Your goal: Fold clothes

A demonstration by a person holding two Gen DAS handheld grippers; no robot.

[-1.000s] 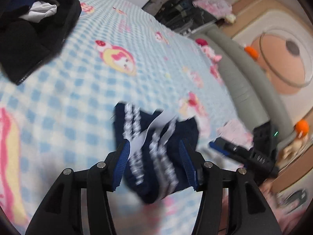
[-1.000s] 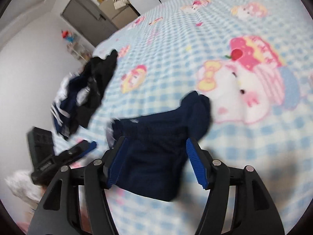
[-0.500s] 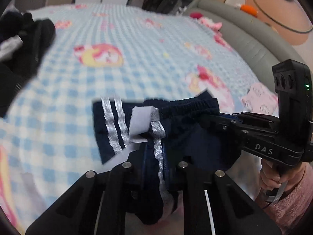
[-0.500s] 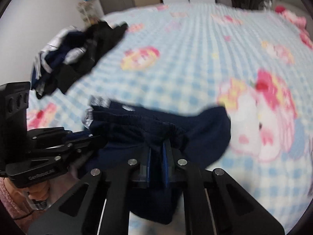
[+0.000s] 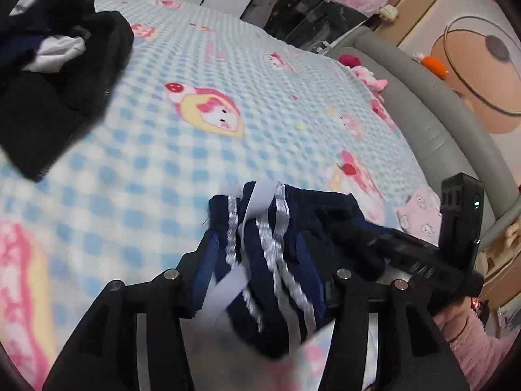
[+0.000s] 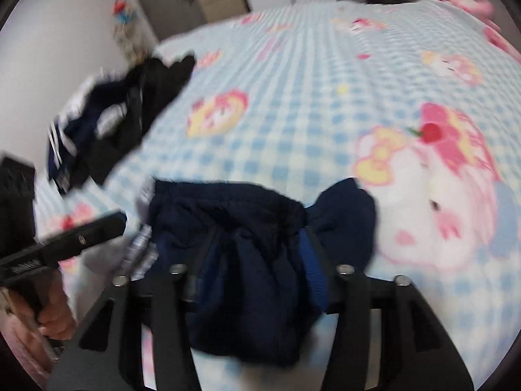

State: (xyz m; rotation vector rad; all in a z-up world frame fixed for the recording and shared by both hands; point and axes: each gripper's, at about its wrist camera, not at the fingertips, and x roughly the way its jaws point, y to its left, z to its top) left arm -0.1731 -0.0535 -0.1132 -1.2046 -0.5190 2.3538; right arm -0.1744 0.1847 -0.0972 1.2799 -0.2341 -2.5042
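Bunched navy shorts with white side stripes point(image 5: 325, 208) lie on the blue checked bedsheet point(image 5: 228, 75), near its front edge. My left gripper point(image 5: 257, 260) straddles the striped end; its jaws are opening, and the cloth sits loose between the blue pads point(image 5: 202, 270). In the right wrist view the plain navy waistband end point(image 6: 228, 208) lies between the opening jaws of my right gripper point(image 6: 257, 260), with one blue pad point(image 6: 314, 270) showing beside the cloth. Each gripper appears in the other's view: the right point(image 5: 420, 260) and the left point(image 6: 71, 241).
A heap of black, navy and white clothes point(image 5: 58, 81) lies at the far left of the bed point(image 6: 123, 123). A grey padded bed edge point(image 5: 439, 123) with pink plush toys point(image 5: 368, 78) runs along the right. A hand in a pink sleeve point(image 5: 472, 342) holds the right gripper.
Half a second ago both grippers were clamped shut on the shorts; now both sets of jaws stand apart again. The shorts rest lower and more bunched on the sheet.
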